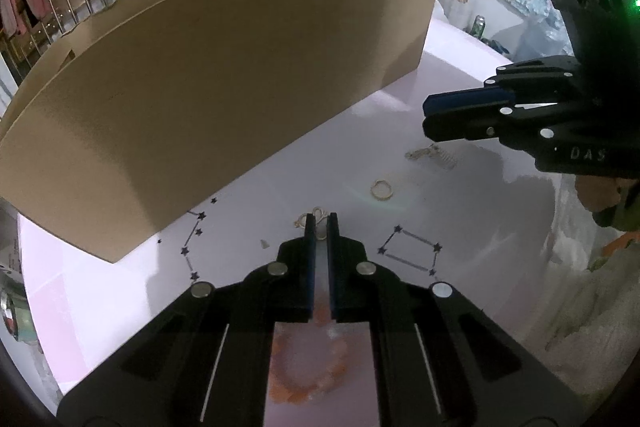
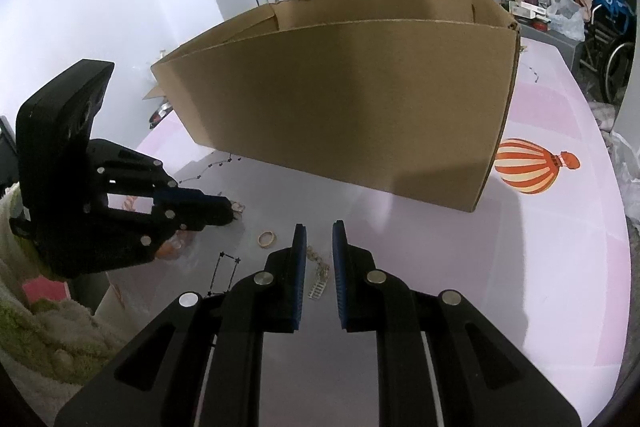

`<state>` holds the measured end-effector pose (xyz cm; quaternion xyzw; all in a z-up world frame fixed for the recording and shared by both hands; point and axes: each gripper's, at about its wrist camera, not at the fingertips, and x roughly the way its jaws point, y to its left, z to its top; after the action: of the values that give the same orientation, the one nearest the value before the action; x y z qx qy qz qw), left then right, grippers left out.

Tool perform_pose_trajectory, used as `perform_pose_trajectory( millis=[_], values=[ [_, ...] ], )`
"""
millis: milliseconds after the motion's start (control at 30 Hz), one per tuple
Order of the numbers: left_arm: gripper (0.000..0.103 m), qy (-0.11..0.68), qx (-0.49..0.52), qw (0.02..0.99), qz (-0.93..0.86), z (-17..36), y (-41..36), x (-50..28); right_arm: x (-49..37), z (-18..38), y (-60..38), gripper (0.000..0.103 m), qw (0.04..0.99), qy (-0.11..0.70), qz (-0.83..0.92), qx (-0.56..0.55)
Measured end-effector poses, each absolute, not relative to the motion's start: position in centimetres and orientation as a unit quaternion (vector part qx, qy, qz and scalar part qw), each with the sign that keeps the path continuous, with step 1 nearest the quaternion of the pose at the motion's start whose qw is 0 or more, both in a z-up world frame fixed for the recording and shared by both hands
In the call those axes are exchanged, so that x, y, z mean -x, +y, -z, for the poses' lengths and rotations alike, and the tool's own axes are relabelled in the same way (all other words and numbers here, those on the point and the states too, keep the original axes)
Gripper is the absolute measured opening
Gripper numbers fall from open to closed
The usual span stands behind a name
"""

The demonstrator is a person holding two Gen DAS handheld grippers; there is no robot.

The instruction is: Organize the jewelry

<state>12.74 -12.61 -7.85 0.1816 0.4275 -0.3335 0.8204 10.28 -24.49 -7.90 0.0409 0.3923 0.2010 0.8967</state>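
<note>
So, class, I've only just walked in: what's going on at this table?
A person holds two black grippers over a pale pink table. The left gripper is nearly shut around a small gold chain piece lying there. The right gripper hangs slightly parted over a silvery chain with a ladder-like pendant. A gold ring lies between them, before a large brown cardboard box.

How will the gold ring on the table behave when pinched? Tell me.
The gold ring lies flat on the glossy table, so it probably slides before the pads catch it. It looks stiff and light. Set on edge, its round shape would likely roll.
</note>
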Motion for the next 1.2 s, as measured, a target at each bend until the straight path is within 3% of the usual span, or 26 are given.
perform_pose_trajectory(
  millis=[233, 367, 467, 567, 767, 1100, 1200],
  values=[
    [0.005, 0.423, -0.153, 0.829, 0.332, 7.7, -12.5, -12.1, -10.3, 7.3, -23.8, 0.014, 0.895, 0.39, -0.213, -0.032],
    [0.018, 0.408, -0.126, 0.846, 0.319, 6.5, -11.1, -12.1, -10.8, 7.1, -22.0, 0.014, 0.887, 0.393, -0.242, -0.014],
    [0.023, 0.402, -0.114, 0.856, 0.305, 6.0, -9.7, -12.0, -11.3, 7.3, -20.2, 0.016, 0.875, 0.4, -0.272, 0.011],
    [0.027, 0.401, -0.11, 0.861, 0.292, 6.0, -8.8, -11.8, -11.7, 7.6, -18.3, 0.026, 0.866, 0.405, -0.29, 0.054],
    [0.037, 0.403, -0.092, 0.867, 0.278, 6.2, -7.5, -11.2, -12.9, 8.2, -16.6, 0.026, 0.847, 0.419, -0.309, 0.11],
    [0.038, 0.399, -0.075, 0.868, 0.285, 6.4, -6.9, -11.1, -13.3, 8.5, -15.7, 0.025, 0.822, 0.436, -0.323, 0.172],
    [0.038, 0.399, -0.072, 0.868, 0.288, 6.7, -6.4, -11.0, -14.1, 8.1, -14.6, 0.017, 0.812, 0.444, -0.333, 0.181]
  ],
)
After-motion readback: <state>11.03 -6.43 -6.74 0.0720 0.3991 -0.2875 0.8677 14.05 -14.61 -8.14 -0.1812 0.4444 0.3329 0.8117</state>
